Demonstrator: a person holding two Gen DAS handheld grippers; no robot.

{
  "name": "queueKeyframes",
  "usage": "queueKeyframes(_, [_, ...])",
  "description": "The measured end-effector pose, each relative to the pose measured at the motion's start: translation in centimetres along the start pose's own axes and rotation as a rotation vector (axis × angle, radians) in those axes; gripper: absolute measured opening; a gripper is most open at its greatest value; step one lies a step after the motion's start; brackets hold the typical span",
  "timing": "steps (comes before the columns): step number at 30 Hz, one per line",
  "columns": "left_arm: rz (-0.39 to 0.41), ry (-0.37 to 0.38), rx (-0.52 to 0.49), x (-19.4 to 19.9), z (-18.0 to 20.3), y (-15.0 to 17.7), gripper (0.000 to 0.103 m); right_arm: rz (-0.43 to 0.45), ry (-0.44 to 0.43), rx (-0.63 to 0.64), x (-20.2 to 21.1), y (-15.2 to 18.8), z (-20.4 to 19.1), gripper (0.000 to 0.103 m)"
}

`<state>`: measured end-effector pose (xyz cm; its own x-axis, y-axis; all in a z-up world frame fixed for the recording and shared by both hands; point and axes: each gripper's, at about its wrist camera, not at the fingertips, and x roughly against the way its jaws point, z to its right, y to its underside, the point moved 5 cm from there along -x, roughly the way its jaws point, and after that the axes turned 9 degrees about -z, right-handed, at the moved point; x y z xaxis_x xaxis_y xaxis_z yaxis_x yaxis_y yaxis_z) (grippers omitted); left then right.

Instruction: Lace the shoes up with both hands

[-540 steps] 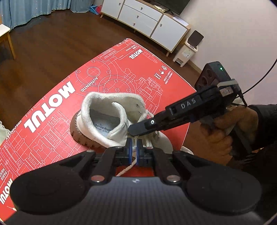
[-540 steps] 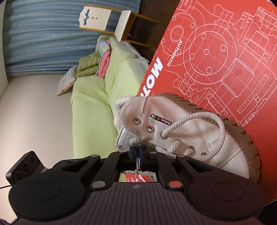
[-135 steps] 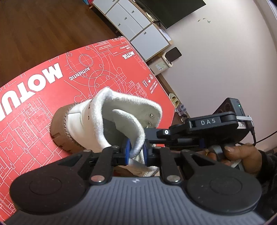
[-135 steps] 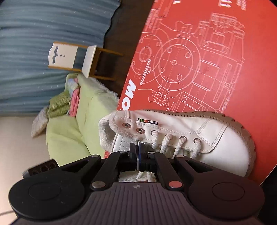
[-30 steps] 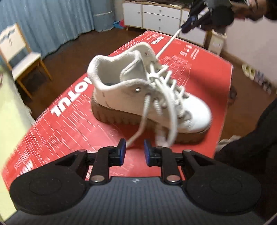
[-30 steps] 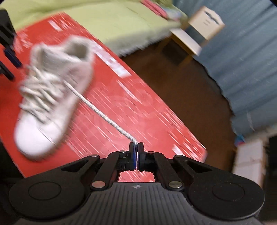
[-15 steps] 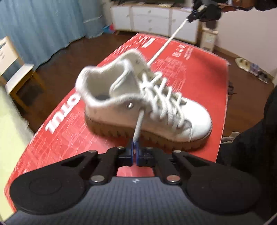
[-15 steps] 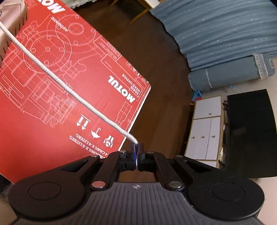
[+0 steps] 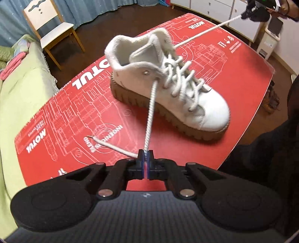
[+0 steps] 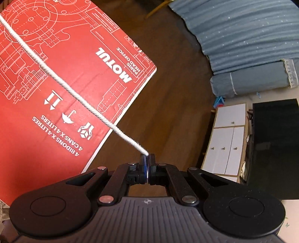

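the white shoe point(image 9: 168, 89) stands upright on its brown sole in the middle of the red cardboard sheet point(image 9: 71, 104) that covers the bench. its long axis runs across the sheet, with the toe pointing toward the person's dark sleeve point(image 9: 271, 145) and the open heel toward the green sofa point(image 9: 20, 82).

the left tongs point(image 9: 145, 158) are clenched on the near lace end point(image 9: 151, 110), which climbs straight to an upper eyelet; its loose tip lies on the cardboard beside them. the right tongs point(image 10: 147, 162) are clenched on the far lace end point(image 10: 74, 91), stretched tight over the sheet's corner. from the left camera this lace point(image 9: 203, 30) goes up to the right tongs point(image 9: 246, 14), well apart from the shoe.

one second ago the left tongs were released and the near lace hung slack. now both ends are pulled out to opposite sides.
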<state>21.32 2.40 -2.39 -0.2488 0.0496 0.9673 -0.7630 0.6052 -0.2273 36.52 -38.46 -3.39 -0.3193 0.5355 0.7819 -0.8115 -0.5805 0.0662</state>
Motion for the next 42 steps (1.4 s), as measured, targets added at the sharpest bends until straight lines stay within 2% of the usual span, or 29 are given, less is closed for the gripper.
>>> queueKeyframes(1, [-0.005,0.004,0.014,-0.2,0.0,0.2,0.005,0.004,-0.027,-0.006,0.3,-0.1,-0.2,0.000])
queueKeyframes(3, [-0.006,0.000,0.038,-0.1,-0.2,0.5,0.006,0.003,-0.152,-0.066,1.6,-0.3,-0.4,0.000])
queueKeyframes(5, [-0.008,0.001,0.066,0.1,-0.8,1.0,0.011,0.013,-0.384,-0.177,3.2,-0.8,-1.9,0.000])
queueKeyframes(11, [0.053,0.045,0.087,1.9,-1.3,1.0,0.011,0.052,-1.140,-0.538,9.2,-3.4,-6.0,0.000])
queueKeyframes(12, [0.071,0.065,0.088,2.3,-1.1,0.8,0.011,0.059,-1.266,-0.598,10.4,-3.9,-6.5,0.000])
queueKeyframes(14, [0.127,0.145,0.097,3.4,-0.4,0.3,0.011,0.022,-1.448,-0.722,10.7,-4.4,-8.3,0.000])
queueKeyframes(17, [0.199,0.252,0.095,4.4,0.9,-0.8,0.012,-0.076,-1.692,-0.937,10.1,-4.5,-11.0,0.001])
queueKeyframes(19, [0.231,0.300,0.097,4.8,1.6,-1.4,0.014,-0.123,-1.798,-1.038,10.1,-4.2,-12.3,0.001])
queueKeyframes(21, [0.255,0.342,0.106,4.7,2.2,-2.1,0.014,-0.136,-1.818,-1.064,10.2,-4.0,-13.1,0.005])
queueKeyframes(25, [0.281,0.376,0.086,4.5,3.1,-3.2,0.014,-0.161,-1.817,-1.101,10.4,-4.3,-14.9,0.005])
queueKeyframes(30, [0.277,0.373,0.058,4.1,3.5,-4.0,0.012,-0.167,-1.826,-1.113,10.7,-4.6,-15.8,0.005])
queueKeyframes(31, [0.272,0.367,0.056,4.0,3.5,-4.0,0.002,-0.168,-1.828,-1.114,10.8,-4.6,-16.0,0.005])
queueKeyframes(32, [0.267,0.362,0.049,3.9,3.6,-4.1,0.000,-0.171,-1.833,-1.116,10.8,-4.7,-16.1,0.005])
queueKeyframes(35, [0.262,0.357,0.020,3.8,3.6,-4.0,0.000,-0.186,-1.846,-1.125,10.7,-4.9,-16.4,0.005])
queueKeyframes(39, [0.252,0.362,-0.002,3.7,3.6,-3.8,0.000,-0.179,-1.849,-1.113,10.4,-4.9,-16.2,0.012])
queueKeyframes(42, [0.244,0.356,-0.018,3.7,3.6,-3.6,0.000,-0.181,-1.855,-1.103,10.4,-4.9,-16.2,0.013])
